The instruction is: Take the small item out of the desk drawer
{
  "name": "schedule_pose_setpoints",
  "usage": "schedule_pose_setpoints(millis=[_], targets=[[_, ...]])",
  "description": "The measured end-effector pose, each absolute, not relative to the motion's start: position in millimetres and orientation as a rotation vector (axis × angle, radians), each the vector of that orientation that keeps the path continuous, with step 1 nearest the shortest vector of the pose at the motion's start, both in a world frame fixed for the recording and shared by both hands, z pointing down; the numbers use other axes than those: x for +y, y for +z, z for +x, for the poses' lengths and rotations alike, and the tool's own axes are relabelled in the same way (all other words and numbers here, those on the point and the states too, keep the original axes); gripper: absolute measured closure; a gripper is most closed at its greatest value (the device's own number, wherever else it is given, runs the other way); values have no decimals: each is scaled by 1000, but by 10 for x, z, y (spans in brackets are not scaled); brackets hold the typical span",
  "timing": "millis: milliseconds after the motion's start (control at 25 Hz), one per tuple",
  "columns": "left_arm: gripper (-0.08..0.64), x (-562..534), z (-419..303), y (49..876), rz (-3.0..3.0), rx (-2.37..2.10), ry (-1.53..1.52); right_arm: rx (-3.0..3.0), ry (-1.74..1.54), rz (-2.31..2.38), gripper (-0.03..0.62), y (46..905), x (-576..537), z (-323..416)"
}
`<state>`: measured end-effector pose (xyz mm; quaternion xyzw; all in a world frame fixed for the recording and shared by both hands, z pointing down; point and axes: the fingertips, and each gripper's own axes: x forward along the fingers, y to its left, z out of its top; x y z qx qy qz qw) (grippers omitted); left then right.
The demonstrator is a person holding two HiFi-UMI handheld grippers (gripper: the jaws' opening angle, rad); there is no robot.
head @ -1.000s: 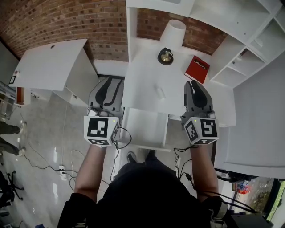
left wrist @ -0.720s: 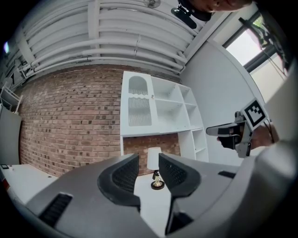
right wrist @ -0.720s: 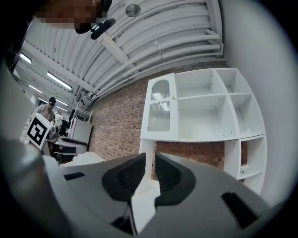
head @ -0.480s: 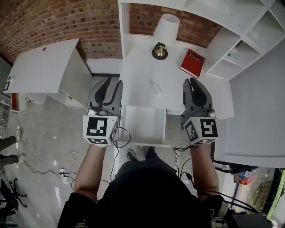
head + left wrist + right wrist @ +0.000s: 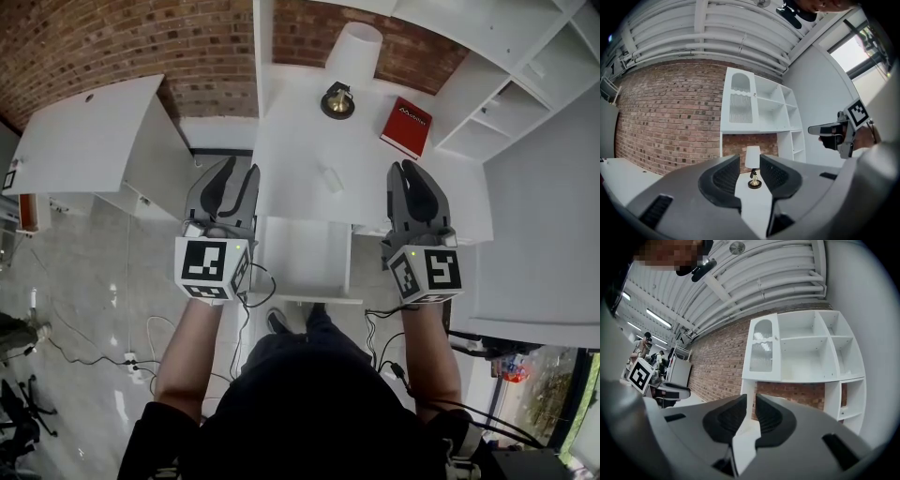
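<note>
Two grey grippers hung released and empty, the left gripper (image 5: 241,169) gaping wider than the right gripper (image 5: 401,169). One small white oblong item (image 5: 330,178) lay on the smooth white desk (image 5: 291,141), just beyond its one open rectangular drawer (image 5: 305,258).

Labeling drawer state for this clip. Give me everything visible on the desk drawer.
The desk drawer is a white, shallow rectangular tray, painted board by the look, pulled well out from under the front edge of the white desk toward the person. Its low side walls and front panel show; no handle can be made out. The floor looks bare, nothing seen inside. It sits level. The left gripper and right gripper are held to either side; neither looks to touch it.
</note>
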<state>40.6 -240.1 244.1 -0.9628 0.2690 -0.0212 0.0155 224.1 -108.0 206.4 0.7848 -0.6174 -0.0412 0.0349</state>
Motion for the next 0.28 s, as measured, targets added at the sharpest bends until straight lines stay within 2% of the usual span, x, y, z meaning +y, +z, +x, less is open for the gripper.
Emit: schedule_pose_setpoints(millis=[280], targets=[[430,-2466,347,2501,-3013,829,-70,-1879,-112,2415,541,2138,-1098,2169]])
